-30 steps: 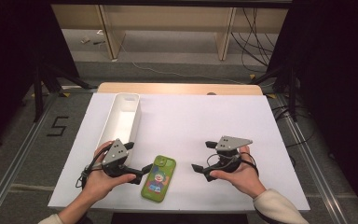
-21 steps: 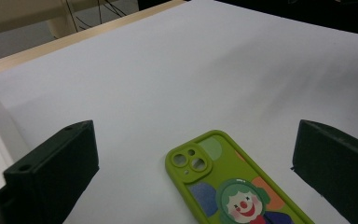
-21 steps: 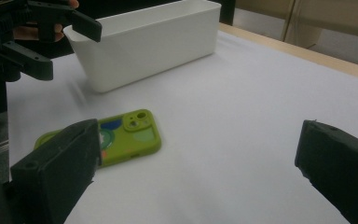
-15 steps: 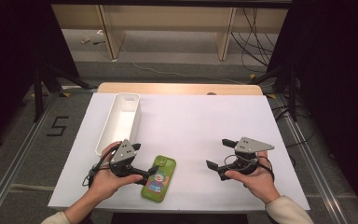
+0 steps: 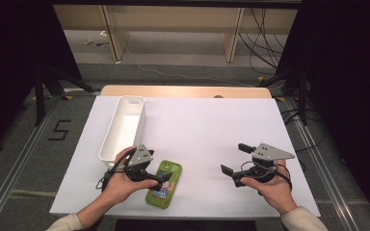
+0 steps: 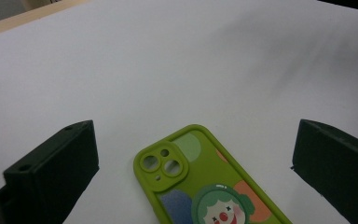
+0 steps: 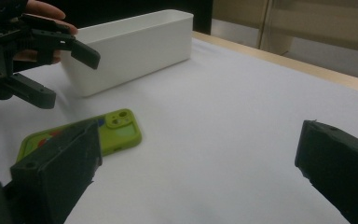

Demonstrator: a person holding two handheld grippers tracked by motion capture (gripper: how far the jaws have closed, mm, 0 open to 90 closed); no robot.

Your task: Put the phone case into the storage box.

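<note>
— On the white table (image 5: 202, 125), at about 7 o'clock from its middle, lies the green phone case (image 5: 164, 183), face down, camera end pointing to 12 o'clock. What has changed there?

— The left gripper (image 5: 158, 181) has come closer. One second ago it was just beside the case at 9 o'clock; now its jaws stand spread over the case's left edge. In the left gripper view the case (image 6: 200, 186) sits between the two black jaws, not touched yet.

— And the other one?

— The right gripper (image 5: 232, 161) has moved away toward 3 o'clock and now hovers well apart from the case, its jaws also spread wide and holding nothing.

— What does this mean for the work?

— I judge that the left hand alone will take the case; the grasp is prepared but not closed. The white bin (image 5: 123, 127) stands near, at 11 o'clock from the case, so it is probably the place to put it.
</note>
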